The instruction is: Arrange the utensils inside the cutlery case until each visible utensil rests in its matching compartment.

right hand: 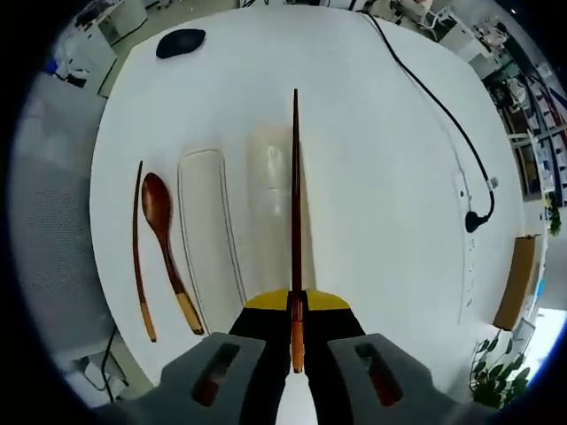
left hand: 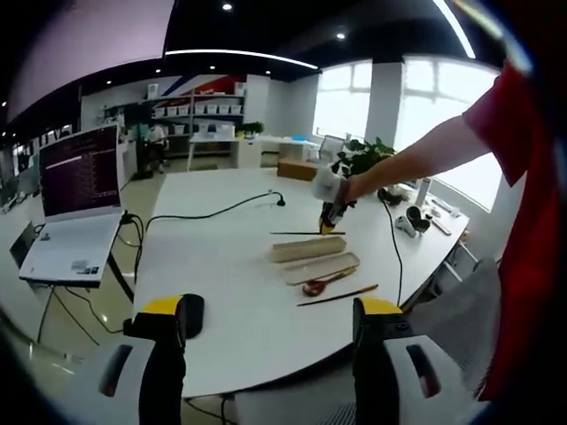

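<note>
While right jaws clamp a chopstick (right hand: 295,204), left jaws wide, spoon (right hand: 165,239) beside case (right hand: 205,235), cable (right hand: 443,115) apart.

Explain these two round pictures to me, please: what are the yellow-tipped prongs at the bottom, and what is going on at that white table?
No robot here: a person holds a two-jaw gripper in each hand, and a fisheye camera rides on each, looking along its jaws. In the left gripper view, the left gripper has its jaws apart, holding nothing, back from the white table. Across it you see the person's arm reaching out with the other gripper. The right gripper view looks down from that right gripper, shut on a dark chopstick that points out over the table. Below lie the two pale halves of the cutlery case, a wooden spoon and a second chopstick, both beside the case, not in it. A black mouse, a cable and a laptop are also around.
</note>
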The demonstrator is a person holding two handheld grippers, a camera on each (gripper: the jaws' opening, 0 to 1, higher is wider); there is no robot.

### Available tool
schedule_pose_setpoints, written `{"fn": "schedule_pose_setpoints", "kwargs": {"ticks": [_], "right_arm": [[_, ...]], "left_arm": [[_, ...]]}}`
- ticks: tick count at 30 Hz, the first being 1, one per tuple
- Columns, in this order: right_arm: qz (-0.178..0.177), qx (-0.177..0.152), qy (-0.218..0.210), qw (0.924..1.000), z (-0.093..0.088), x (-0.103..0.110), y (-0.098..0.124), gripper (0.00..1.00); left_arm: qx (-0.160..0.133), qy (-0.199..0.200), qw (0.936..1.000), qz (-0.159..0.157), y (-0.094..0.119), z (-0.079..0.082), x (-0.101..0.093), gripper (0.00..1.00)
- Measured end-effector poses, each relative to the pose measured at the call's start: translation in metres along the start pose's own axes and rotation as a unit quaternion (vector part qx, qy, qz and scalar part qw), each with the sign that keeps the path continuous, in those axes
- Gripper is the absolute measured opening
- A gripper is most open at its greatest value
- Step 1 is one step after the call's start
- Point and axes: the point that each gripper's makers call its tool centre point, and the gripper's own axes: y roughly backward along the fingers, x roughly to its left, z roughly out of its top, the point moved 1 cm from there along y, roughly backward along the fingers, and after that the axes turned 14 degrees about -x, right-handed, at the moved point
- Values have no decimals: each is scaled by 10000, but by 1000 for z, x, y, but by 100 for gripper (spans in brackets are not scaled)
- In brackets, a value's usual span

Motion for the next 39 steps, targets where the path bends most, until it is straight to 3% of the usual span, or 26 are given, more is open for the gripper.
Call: {"fn": "schedule_pose_setpoints", "kwargs": {"ticks": [13, 17, 22, 29, 39], "right_arm": [[139, 101, -105, 9998, -14, 9, -12, 0], [111, 278, 175, 9994, -15, 14, -10, 0], [124, 283, -9, 9995, -16, 11, -15, 0], [154, 405, -13, 9991, -22, 16, -21, 0], [197, 320, -107, 9992, -21, 14, -25, 0]], "left_arm": [[12, -45, 9999, 132, -2, 1, 1, 76], [-73, 34, 9998, 160, -2, 5, 3, 77], [-163, 27, 9997, 189, 0, 12, 7, 77], [-124, -12, 9995, 295, 3, 9, 11, 76], [-156, -1, 9992, 375, 1, 10, 12, 76]]}}
